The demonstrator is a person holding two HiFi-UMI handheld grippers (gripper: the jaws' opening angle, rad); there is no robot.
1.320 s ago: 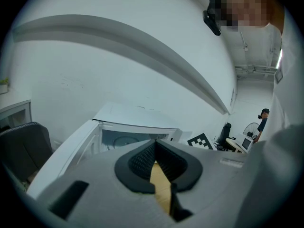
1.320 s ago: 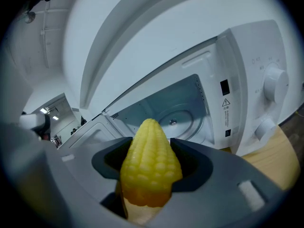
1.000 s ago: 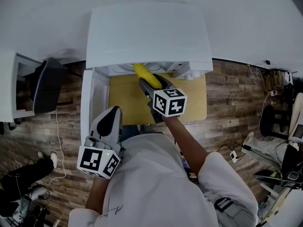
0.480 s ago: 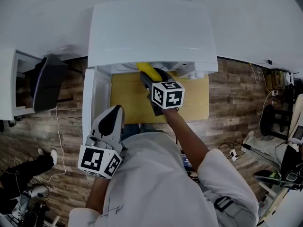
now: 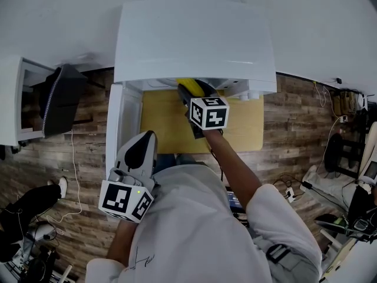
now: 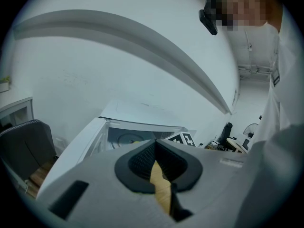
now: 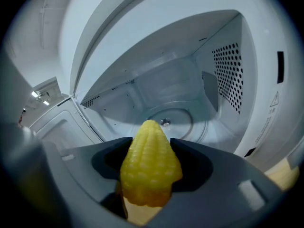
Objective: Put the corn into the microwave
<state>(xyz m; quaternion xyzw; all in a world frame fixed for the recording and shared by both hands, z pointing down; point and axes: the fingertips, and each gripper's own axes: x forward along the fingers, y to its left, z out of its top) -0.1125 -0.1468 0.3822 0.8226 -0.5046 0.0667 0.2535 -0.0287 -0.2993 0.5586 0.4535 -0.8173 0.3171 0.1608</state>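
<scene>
You have the white microwave (image 5: 194, 40) filling the upper centre of the head view, with its door (image 5: 121, 128) swung open at the left. The yellow wooden surface (image 5: 238, 128) shows just below it. Your left gripper (image 5: 140, 151) hangs at lower left, jaws pressed together on nothing. Your right gripper (image 5: 196, 94) sits at the cavity mouth, clamped on the corn (image 7: 149, 167), whose tip points toward the turntable (image 7: 166, 120).
</scene>
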